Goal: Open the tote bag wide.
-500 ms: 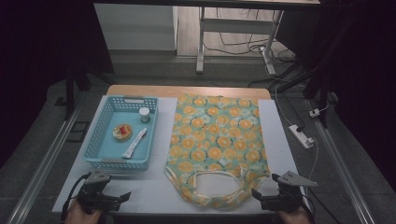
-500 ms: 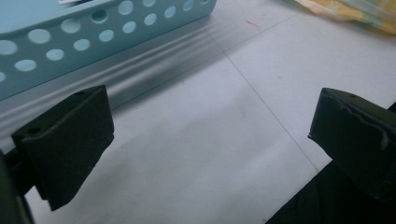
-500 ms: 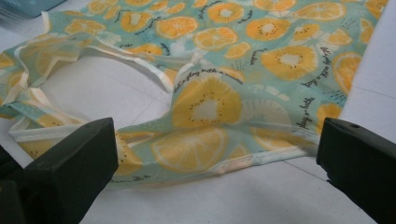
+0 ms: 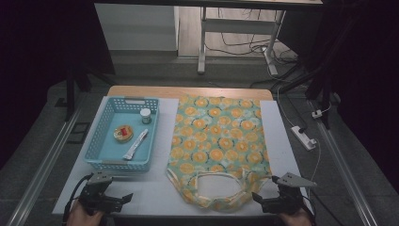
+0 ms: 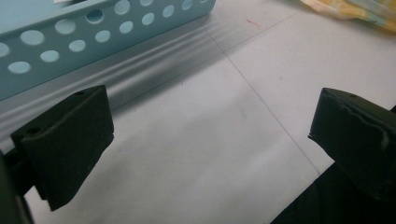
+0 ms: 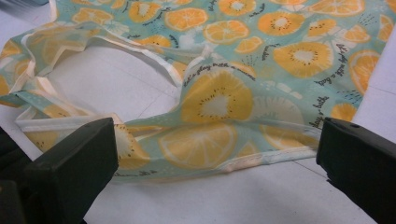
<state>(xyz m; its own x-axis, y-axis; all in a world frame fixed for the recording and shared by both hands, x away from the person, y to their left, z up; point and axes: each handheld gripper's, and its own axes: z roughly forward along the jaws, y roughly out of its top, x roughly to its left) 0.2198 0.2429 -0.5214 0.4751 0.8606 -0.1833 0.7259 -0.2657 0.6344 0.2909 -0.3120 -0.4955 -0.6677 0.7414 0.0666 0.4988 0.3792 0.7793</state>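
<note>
Fruit-print bag point(image 4: 219, 146): flat on the white table point(image 4: 155, 188), right of centre — handles toward the near edge
Right gripper point(image 4: 263, 201): near right corner, jaws released, bag's hem just beyond them, untouched
Left gripper point(image 4: 123, 198): near left corner, jaws wide — bare tabletop between
Blue basket point(image 4: 104, 141): left side, close ahead of left gripper

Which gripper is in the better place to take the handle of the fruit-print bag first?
Right. The right gripper, jaws open, sits beside the bag handle. The left gripper, also open, faces bare table by the blue basket.
</note>
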